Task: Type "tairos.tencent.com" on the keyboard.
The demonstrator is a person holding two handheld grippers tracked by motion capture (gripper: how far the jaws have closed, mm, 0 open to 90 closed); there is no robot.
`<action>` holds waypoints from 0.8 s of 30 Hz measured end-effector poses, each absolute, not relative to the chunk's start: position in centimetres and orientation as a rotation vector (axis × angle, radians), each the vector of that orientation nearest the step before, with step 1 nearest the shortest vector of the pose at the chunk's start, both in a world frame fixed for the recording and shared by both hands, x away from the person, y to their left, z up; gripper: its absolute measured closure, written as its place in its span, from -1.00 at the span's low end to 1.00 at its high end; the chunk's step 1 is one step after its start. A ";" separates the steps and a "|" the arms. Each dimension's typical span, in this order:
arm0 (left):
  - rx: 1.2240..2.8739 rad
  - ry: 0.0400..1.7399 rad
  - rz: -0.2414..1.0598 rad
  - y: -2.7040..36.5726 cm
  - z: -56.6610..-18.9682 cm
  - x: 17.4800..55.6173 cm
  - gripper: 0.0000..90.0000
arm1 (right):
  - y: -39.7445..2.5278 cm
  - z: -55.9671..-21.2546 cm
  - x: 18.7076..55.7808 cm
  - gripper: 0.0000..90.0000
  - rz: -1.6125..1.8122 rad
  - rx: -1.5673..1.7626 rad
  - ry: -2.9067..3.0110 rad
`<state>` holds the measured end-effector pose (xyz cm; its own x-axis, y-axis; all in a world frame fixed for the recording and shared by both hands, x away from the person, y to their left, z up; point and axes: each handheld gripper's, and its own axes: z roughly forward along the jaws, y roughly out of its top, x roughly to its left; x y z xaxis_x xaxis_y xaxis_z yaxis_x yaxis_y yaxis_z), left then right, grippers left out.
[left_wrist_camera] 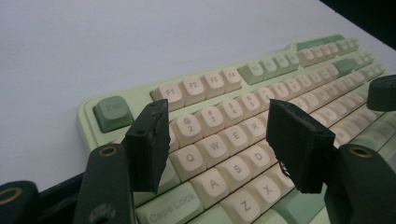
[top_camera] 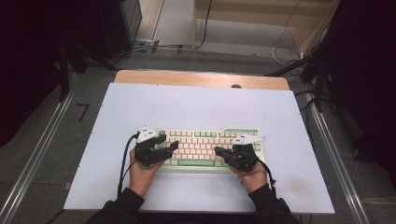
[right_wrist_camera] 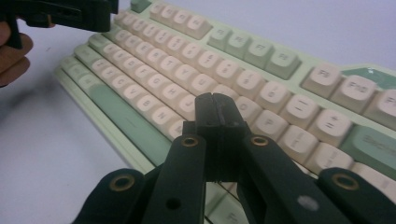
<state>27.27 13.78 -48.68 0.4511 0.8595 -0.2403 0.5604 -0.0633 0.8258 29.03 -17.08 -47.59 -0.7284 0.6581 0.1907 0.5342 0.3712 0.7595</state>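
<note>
Both tongs hover over the keyboard (top_camera: 210, 149): left tongs (left_wrist_camera: 219, 140) apart, right tongs (right_wrist_camera: 217, 135) pressed together.

Grey floor (top_camera: 56, 140), metal rails (top_camera: 35, 158) flanking the table, white sheet (top_camera: 196, 107) over wooden tabletop (top_camera: 201, 78), pale wooden frame (top_camera: 261, 18) beyond, cables (top_camera: 154, 46) trailing across floor, dark drapes (top_camera: 369, 70) at both sides

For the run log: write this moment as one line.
left tongs: open, over Q-W-E keys | right tongs: shut, above keys | pale green keyboard with cream keycaps: flat on white table
</note>
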 end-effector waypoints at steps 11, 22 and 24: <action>1.702 1.253 0.397 14.6 -48.9 27.3 -0.18 | -14.8 -48.6 28.9 0.94 1.268 1.040 2.543; 1.712 1.240 0.382 14.2 -48.9 27.2 -0.20 | -13.4 -48.9 29.3 0.94 1.268 1.004 2.574; 1.716 1.240 0.384 14.1 -48.9 27.1 -0.20 | -13.4 -48.9 29.4 0.94 1.271 1.001 2.571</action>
<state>27.14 14.09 -48.94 0.4366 0.8609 -0.2614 0.5627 -0.0346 0.8259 29.37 -13.39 -48.88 -0.7781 0.5995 0.1875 0.5131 0.4343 0.7404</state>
